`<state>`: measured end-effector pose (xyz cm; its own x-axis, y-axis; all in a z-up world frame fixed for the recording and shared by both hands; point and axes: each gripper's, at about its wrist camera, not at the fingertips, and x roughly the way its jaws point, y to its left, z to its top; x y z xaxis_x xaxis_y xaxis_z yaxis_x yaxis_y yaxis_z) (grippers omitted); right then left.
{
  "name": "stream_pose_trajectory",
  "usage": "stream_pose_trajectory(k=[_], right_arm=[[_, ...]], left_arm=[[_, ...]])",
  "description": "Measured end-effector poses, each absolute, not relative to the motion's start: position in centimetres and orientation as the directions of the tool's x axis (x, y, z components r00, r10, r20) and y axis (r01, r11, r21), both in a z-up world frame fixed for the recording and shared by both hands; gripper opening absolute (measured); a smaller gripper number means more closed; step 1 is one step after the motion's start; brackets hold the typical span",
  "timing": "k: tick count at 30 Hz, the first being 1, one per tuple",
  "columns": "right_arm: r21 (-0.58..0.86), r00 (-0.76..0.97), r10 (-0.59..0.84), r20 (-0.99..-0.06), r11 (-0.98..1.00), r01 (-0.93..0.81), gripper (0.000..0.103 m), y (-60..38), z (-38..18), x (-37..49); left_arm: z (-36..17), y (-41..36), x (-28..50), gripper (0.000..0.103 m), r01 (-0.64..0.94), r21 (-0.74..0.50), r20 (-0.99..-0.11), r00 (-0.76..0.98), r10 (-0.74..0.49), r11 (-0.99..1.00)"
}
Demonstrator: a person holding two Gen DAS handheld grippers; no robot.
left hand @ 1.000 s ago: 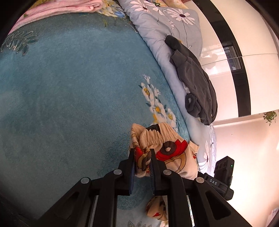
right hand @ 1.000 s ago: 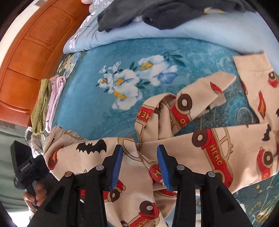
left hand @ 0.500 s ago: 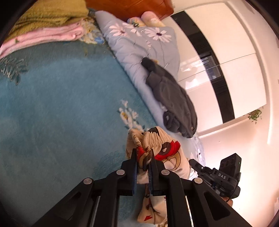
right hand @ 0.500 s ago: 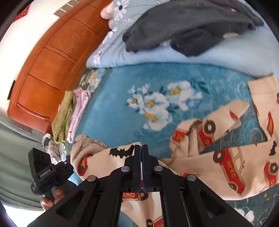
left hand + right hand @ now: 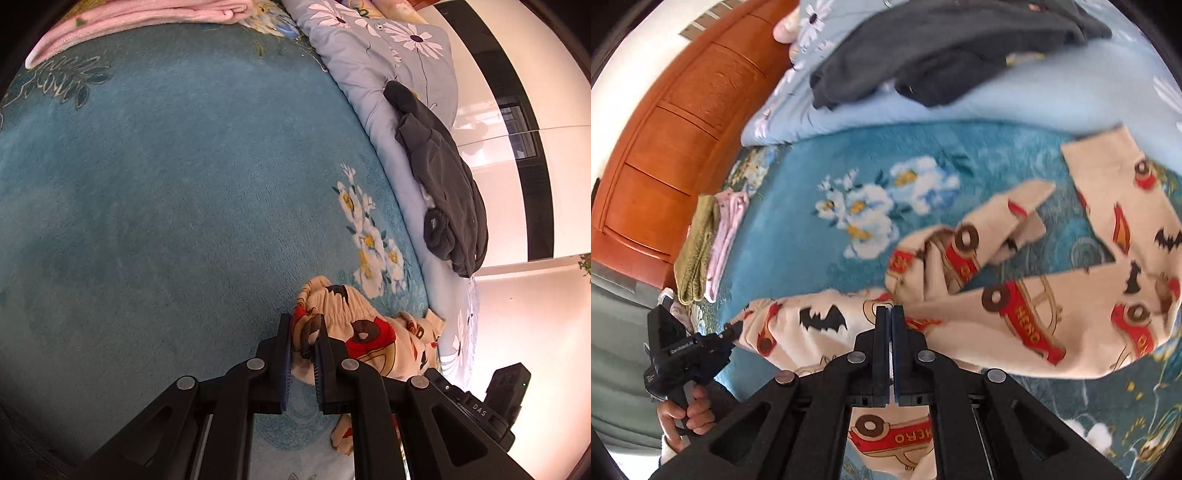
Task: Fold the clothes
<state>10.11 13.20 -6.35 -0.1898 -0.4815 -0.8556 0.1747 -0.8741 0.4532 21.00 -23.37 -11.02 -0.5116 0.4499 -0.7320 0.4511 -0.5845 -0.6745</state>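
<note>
lifted since before, pajamas [image 5: 1015, 306] hang over blue bedspread [image 5: 166, 184].

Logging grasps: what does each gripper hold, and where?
Both hold the cartoon-print pyjama trousers: left gripper at a waistband corner, right gripper along the waist edge.

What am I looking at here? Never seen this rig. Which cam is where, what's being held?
No robot arm: a person carries a handheld two-finger gripper in each hand, each with a fisheye camera looking along its jaws. The left wrist view shows the left gripper clamped on the bunched waistband of cream car-print pyjama trousers. The right wrist view shows the right gripper shut on the same trousers further along, with the person's hand holding the other gripper at lower left. All this lies on a blue floral blanket. A dark grey garment sits on the pale quilt; folded pink and green cloths lie near the wooden headboard.
</note>
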Motion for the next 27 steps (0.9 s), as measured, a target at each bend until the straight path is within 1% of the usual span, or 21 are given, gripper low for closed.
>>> stream_pose_trajectory(k=[3, 6, 7, 8, 10, 12, 16, 19, 22, 27], right_arm=[[0.394, -0.175, -0.431, -0.885, -0.895, 0.207, 0.002, 12.5, -6.6, 9.6], [0.348, -0.215, -0.406, -0.888, -0.901, 0.260, 0.003, 11.5, -5.2, 8.2], [0.340, -0.224, -0.406, -0.886, -0.897, 0.282, 0.010, 11.0, -4.8, 7.7], [0.335, -0.227, -0.410, -0.884, -0.891, 0.305, 0.024, 10.3, -4.4, 7.0], [0.326, -0.217, -0.416, -0.883, -0.876, 0.356, 0.040, 8.2, -4.1, 5.6], [0.317, -0.197, -0.420, -0.886, -0.858, 0.404, 0.041, 5.8, -4.8, 4.3], [0.319, -0.089, -0.387, -0.918, -0.852, 0.414, 0.041, 2.1, -8.0, 4.0], [0.331, -0.051, -0.406, -0.913, -0.805, 0.492, 0.041, 0.8, -8.4, 7.2], [0.321, -0.013, -0.392, -0.920, -0.770, 0.551, 0.041, 1.0, -9.0, 11.3], [0.329, 0.036, -0.369, -0.929, -0.776, 0.538, 0.041, 2.9, -11.1, 15.1]], left_arm=[[-11.1, -23.2, 21.1, 0.011, 0.456, -0.669, -0.737, -0.506, 0.447, -0.587], [-11.3, -23.3, 20.9, 0.011, 0.471, -0.665, -0.743, -0.501, 0.444, -0.580], [-11.4, -23.4, 20.9, 0.011, 0.474, -0.662, -0.745, -0.499, 0.442, -0.581], [-11.3, -23.4, 20.8, 0.011, 0.473, -0.656, -0.750, -0.496, 0.437, -0.588], [-11.3, -23.3, 20.6, 0.011, 0.473, -0.642, -0.761, -0.488, 0.427, -0.603], [-11.3, -23.5, 20.7, 0.011, 0.481, -0.638, -0.765, -0.486, 0.422, -0.602], [-11.5, -24.2, 21.0, 0.011, 0.504, -0.637, -0.767, -0.491, 0.413, -0.583], [-11.9, -24.1, 20.9, 0.011, 0.514, -0.624, -0.778, -0.471, 0.415, -0.588], [-12.2, -24.0, 20.8, 0.011, 0.523, -0.611, -0.790, -0.450, 0.416, -0.594], [-12.8, -23.8, 20.5, 0.011, 0.537, -0.589, -0.808, -0.415, 0.418, -0.604]])
